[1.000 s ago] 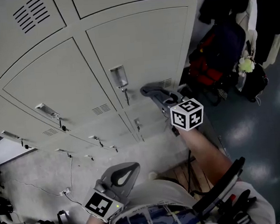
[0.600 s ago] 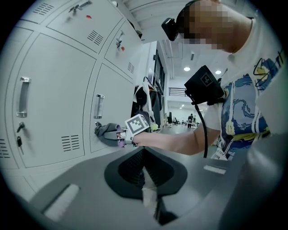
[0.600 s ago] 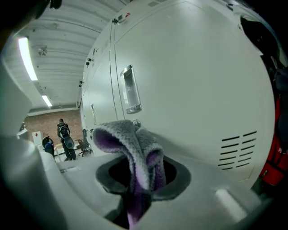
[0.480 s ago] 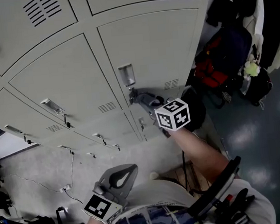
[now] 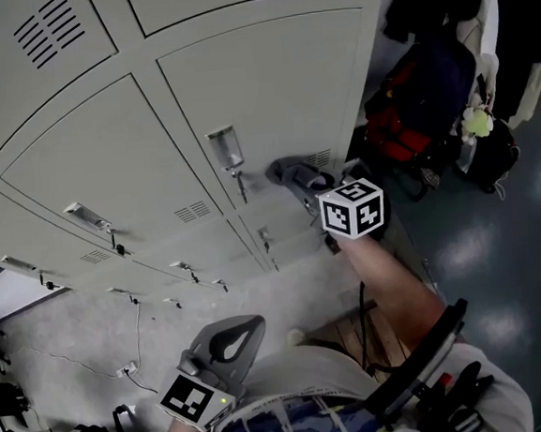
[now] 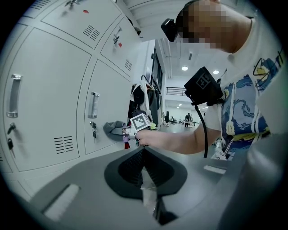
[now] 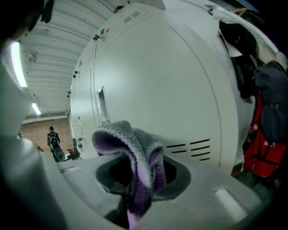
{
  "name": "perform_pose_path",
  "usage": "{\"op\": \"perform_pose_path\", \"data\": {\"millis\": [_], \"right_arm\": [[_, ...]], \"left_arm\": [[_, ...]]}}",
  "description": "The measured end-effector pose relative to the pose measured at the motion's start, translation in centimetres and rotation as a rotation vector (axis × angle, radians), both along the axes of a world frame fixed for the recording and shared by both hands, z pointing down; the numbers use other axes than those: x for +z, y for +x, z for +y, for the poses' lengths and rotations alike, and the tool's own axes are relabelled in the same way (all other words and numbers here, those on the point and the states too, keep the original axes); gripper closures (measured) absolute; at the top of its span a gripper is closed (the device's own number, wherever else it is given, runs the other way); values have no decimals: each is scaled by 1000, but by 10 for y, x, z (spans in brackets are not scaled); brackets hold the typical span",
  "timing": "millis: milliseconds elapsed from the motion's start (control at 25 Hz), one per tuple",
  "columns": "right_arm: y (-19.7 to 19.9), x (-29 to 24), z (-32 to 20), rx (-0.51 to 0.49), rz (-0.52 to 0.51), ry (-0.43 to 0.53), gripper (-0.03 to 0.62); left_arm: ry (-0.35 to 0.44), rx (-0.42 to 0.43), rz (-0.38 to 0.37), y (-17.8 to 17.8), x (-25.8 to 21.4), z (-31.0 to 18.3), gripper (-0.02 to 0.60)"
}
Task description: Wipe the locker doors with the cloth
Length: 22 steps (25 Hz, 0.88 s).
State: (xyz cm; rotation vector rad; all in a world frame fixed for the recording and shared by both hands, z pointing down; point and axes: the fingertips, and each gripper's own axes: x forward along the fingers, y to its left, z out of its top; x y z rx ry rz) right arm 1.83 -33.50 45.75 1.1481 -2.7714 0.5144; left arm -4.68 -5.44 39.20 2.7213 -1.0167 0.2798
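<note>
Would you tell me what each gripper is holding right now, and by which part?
The right gripper pinches the cloth at a bunched fold; the left gripper holds nothing.

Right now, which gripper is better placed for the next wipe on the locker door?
Right. The right gripper is shut on the cloth and is up at the locker door, beside its vent slots. The left gripper is shut, holds no cloth and hangs low, away from the lockers.

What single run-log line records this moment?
right gripper: shut on cloth | cloth: at locker door, beside vents | left gripper: shut, held low
</note>
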Motion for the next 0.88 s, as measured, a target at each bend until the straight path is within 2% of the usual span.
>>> {"op": "perform_pose_path", "data": {"millis": [360,880], "right_arm": [[65,-1,-19,121,-3,7,503],[127,-10,-37,243,-2,24,503]], "left_arm": [[-13,36,-11,13,4,-2,580],[-14,40,-13,19,4,-4,580]]}}
